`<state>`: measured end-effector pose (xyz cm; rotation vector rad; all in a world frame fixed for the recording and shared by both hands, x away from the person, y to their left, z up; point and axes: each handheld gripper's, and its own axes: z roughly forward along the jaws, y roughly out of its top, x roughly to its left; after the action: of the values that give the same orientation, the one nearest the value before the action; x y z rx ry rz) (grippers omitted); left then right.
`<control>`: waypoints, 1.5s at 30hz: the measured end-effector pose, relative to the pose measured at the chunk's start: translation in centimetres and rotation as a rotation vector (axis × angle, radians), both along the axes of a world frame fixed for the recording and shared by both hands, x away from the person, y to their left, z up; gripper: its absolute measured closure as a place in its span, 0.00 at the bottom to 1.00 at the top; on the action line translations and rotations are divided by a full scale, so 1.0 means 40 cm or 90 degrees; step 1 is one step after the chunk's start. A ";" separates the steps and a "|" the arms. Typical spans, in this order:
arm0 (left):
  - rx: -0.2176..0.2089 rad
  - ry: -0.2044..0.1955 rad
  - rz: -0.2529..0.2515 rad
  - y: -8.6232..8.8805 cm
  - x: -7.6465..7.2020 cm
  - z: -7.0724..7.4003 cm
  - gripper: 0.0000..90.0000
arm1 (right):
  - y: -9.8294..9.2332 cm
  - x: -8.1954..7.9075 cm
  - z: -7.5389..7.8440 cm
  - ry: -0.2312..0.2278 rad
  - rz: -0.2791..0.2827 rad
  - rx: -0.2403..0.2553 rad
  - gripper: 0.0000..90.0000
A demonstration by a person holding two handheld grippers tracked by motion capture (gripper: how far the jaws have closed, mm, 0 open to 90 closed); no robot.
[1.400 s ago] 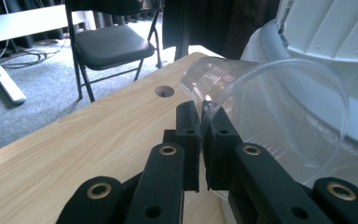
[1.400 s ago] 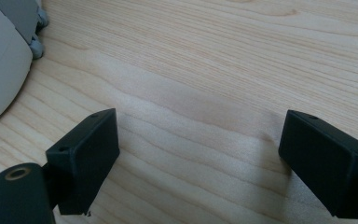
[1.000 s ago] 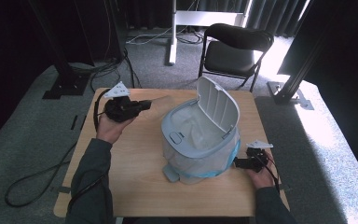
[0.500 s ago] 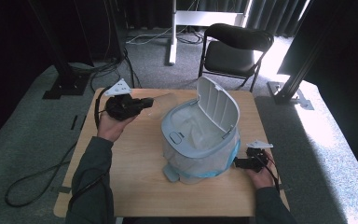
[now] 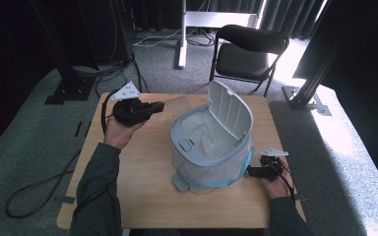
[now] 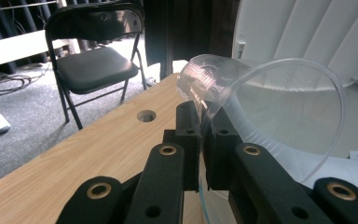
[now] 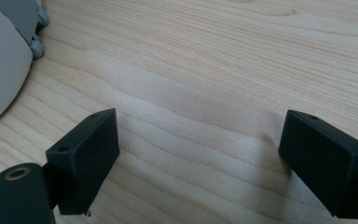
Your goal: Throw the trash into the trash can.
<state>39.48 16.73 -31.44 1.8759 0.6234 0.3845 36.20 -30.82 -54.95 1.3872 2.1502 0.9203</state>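
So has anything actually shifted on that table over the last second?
Nothing visibly changed. The left tool stays clamped on the rim of the clear plastic cup beside the open bin, and the right tool rests open on the table.

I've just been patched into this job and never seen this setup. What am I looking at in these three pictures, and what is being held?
No robot arm here: a person at a wooden table holds a two-jaw tool in each hand. The high view looks down from above the person's side. The other two pictures come from cameras riding on each tool, looking along its black jaws.

On the table stands a grey bin with a clear liner bag and its lid tipped up. Behind the table is a black folding chair.

The left tongs are shut on the rim of a clear plastic cup, held lying sideways to the left of the bin. The right tongs stand open and hold nothing, low over bare wood to the right of the bin.
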 end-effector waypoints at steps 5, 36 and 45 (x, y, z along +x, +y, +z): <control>-0.004 -0.004 -0.007 -0.004 -0.004 0.007 0.95 | 0.000 0.000 0.000 0.000 0.000 0.000 0.12; -0.008 -0.029 -0.043 -0.058 -0.017 0.048 0.95 | 0.000 0.000 0.000 0.000 0.000 0.000 0.12; -0.010 -0.034 -0.057 -0.075 -0.019 0.058 0.95 | 0.000 0.000 0.000 0.000 0.000 0.000 0.12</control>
<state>38.72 13.71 -29.12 1.8649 0.5034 0.3692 36.20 -30.82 -54.95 1.3871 2.1503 0.9204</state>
